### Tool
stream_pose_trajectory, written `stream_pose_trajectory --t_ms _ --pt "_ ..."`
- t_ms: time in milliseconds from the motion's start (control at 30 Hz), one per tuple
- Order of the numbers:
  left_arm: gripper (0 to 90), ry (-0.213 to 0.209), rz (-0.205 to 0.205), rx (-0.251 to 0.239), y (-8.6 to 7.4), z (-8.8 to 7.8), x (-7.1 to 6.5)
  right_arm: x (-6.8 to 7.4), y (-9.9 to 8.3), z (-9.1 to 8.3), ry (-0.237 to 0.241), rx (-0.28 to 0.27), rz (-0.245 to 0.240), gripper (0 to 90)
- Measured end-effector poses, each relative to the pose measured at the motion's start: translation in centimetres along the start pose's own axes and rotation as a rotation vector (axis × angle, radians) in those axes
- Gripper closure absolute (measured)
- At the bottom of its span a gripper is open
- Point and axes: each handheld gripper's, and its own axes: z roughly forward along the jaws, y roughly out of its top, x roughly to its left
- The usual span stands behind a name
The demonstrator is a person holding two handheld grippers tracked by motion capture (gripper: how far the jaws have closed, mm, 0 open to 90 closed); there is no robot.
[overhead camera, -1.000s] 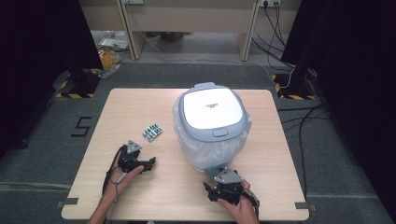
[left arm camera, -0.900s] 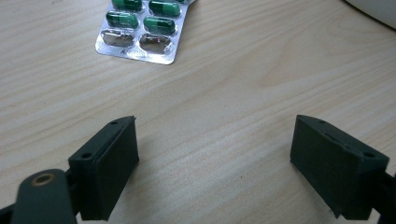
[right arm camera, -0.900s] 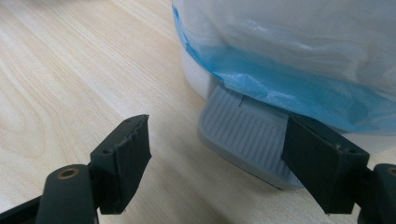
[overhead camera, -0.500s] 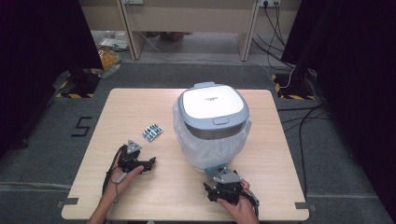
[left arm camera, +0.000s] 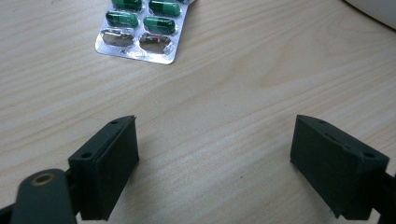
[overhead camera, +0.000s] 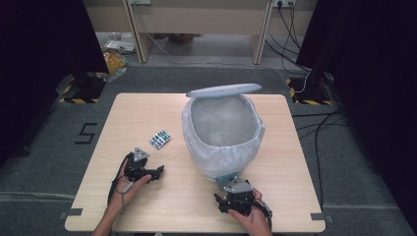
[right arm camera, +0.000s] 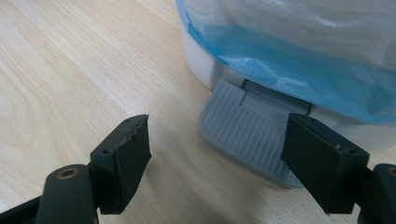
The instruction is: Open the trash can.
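At the near edge of the pale wooden table [overhead camera: 147,118], your right gripper [right arm camera: 224,154] has its black jaws spread wide and empty, straddling the grey ribbed foot pedal [right arm camera: 243,135] at the base of the white pedal bin [overhead camera: 223,135]. Whether a jaw is pressing the pedal, the pictures do not settle. Your left gripper [left arm camera: 219,163] is equally wide open and holds nothing, poised low over bare wood with the silver blister pack of green capsules [left arm camera: 144,28] just ahead of its jaws.

Beyond, the bin stands with its grey lid [overhead camera: 223,90] raised and its translucent plastic liner [overhead camera: 201,132], blue-tinted near the base, draped over the rim. By that showing, the opening step looks done; the pack is not yet picked up, and dropping it in appears to remain.

The pack's far end is cut off in the left gripper view, two of its pockets look empty, and the bin's bottom is too hazy through the liner to judge what lies inside.
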Motion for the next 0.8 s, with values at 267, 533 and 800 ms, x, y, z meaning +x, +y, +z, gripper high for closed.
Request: stream_pose_trajectory --t_ms 267,533,800 --pt "14.4 -0.001 -0.001 -0.001 0.0 0.01 -0.01 0.09 -0.03 0.0 -0.003 0.005 -0.009 23.6" --pt "14.3 -0.001 -0.002 -0.001 0.0 0.01 0.0 0.06 -0.05 0.0 -0.001 0.005 -0.016 23.5" --pt "14.3 0.0 -0.001 0.0 0.0 0.01 -0.01 0.09 -0.03 0.03 -0.006 0.008 -0.028 23.5"
